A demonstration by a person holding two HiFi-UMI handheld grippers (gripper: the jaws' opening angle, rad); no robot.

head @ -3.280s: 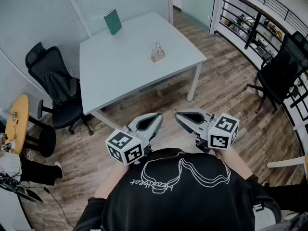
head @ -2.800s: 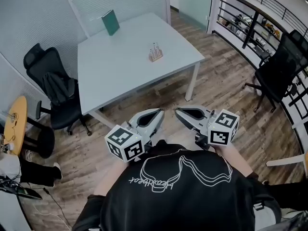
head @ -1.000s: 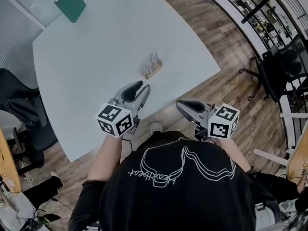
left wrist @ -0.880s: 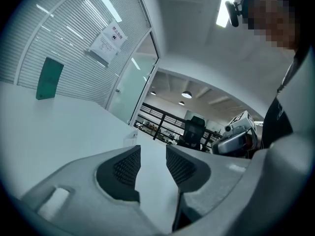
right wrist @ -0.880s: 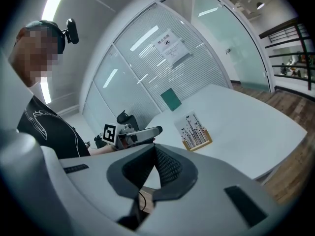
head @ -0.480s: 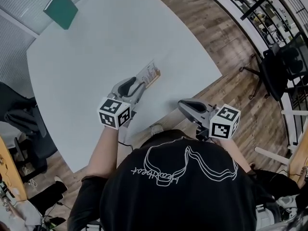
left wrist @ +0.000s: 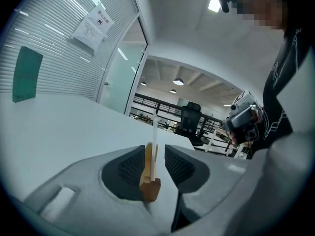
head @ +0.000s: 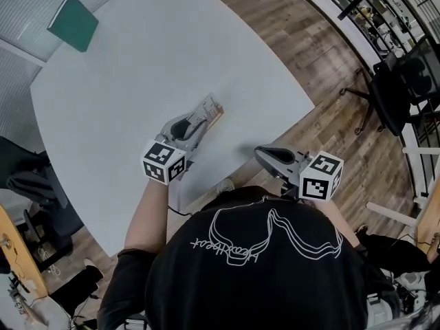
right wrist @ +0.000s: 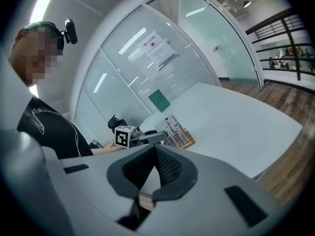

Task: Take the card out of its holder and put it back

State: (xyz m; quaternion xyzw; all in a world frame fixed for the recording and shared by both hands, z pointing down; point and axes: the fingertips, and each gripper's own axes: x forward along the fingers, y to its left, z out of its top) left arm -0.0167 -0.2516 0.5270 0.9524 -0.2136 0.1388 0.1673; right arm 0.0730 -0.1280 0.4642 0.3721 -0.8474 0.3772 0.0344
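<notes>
Holder (left wrist: 149, 182) with its upright card (left wrist: 155, 132) stands between left gripper's (left wrist: 151, 151) jaws, just closing.

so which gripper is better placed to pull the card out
Left gripper. Its open jaws, just now closing, straddle the card in its wooden holder; the right gripper hangs shut near the table edge.

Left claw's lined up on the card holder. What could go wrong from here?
1. The jaws of the left claw have just been closing with both the card and its wooden holder between them, touching neither so far. They may clamp the holder too and lift both.
2. The right claw is shut, off near the edge of the table, not bracing the holder. Pulling the card could drag or tip it.
</notes>
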